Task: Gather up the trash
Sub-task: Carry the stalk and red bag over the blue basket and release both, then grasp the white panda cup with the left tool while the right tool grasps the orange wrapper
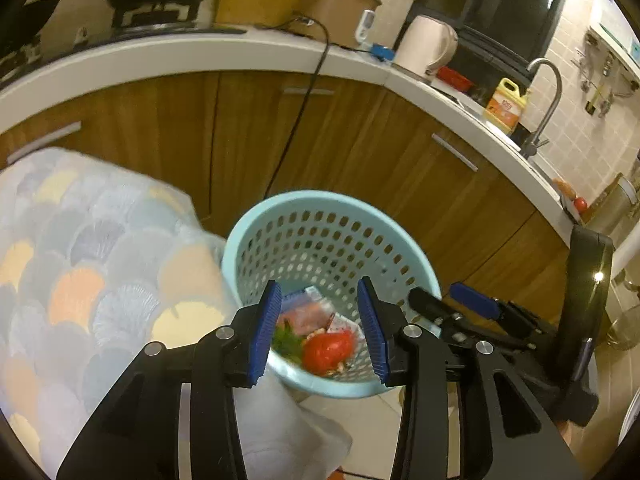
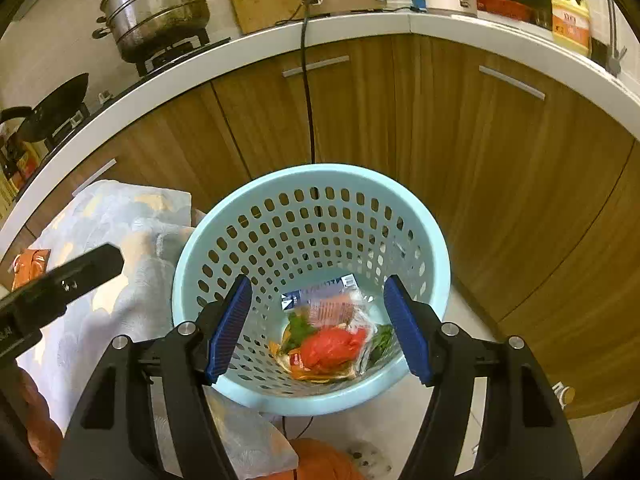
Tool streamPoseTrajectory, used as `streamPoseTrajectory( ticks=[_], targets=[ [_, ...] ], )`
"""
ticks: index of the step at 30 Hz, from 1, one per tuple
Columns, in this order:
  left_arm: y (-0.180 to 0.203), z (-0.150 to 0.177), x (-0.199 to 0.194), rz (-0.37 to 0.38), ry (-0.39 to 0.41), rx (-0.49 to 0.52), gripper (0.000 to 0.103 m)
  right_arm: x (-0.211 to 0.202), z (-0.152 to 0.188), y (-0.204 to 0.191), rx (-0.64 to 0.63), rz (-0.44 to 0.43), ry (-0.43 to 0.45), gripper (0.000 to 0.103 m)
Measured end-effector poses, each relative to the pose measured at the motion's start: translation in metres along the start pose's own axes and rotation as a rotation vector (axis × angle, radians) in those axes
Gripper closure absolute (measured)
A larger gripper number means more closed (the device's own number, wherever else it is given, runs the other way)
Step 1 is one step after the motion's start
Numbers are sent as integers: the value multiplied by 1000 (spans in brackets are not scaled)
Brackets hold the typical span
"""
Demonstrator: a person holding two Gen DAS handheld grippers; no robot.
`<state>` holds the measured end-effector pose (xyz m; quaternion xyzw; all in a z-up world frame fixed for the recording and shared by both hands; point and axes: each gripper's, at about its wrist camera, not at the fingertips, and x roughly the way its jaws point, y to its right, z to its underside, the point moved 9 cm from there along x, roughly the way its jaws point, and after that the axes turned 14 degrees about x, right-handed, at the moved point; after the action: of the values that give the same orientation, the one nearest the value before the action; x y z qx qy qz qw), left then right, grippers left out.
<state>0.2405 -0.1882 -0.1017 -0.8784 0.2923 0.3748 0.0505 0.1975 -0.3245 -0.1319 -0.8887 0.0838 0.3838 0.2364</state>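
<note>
A light blue perforated waste basket stands on the floor in front of the wooden cabinets. Inside lie a crumpled red wrapper, a clear plastic package, green leaves and other scraps. My left gripper is open and empty, hovering over the basket's near rim. My right gripper is open and empty above the basket; it also shows at the right of the left wrist view.
A table with a scallop-patterned cloth stands left of the basket. A black cable hangs down the cabinet front. The counter holds pots, a kettle, and a yellow bottle. An orange packet lies at far left.
</note>
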Motion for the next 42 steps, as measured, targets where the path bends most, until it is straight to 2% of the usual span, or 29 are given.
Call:
streamPoseTrajectory(
  ticks=[6, 12, 17, 21, 27, 32, 36, 39, 41, 42],
  targets=[
    [-9, 6, -19, -8, 20, -5, 64, -11, 2, -14, -29, -28, 15, 38],
    [-28, 10, -61, -48, 79, -19, 58, -41, 12, -65, -144, -99, 59, 38],
    [-69, 22, -112, -107, 141, -118, 58, -70, 25, -128, -272, -149, 108, 38],
    [-104, 34, -149, -157, 181, -191, 57, -87, 41, -186, -359, -233, 107, 38],
    [-162, 47, -210, -257, 253, -263, 53, -107, 65, -271, -497, -305, 120, 38],
    [-210, 56, -258, -326, 292, -309, 52, -112, 82, -335, -547, -404, 69, 38],
    [-246, 59, -281, -363, 280, -310, 48, -104, 94, -378, -601, -446, 32, 38],
    [-275, 66, -281, -370, 264, -345, 45, -82, 103, -407, -609, -473, -20, 38],
    [-295, 72, -270, -350, 238, -372, 44, -64, 108, -415, -602, -479, -51, 38],
    [-302, 74, -263, -338, 224, -379, 40, -53, 112, -418, -596, -481, -72, 38]
  ],
)
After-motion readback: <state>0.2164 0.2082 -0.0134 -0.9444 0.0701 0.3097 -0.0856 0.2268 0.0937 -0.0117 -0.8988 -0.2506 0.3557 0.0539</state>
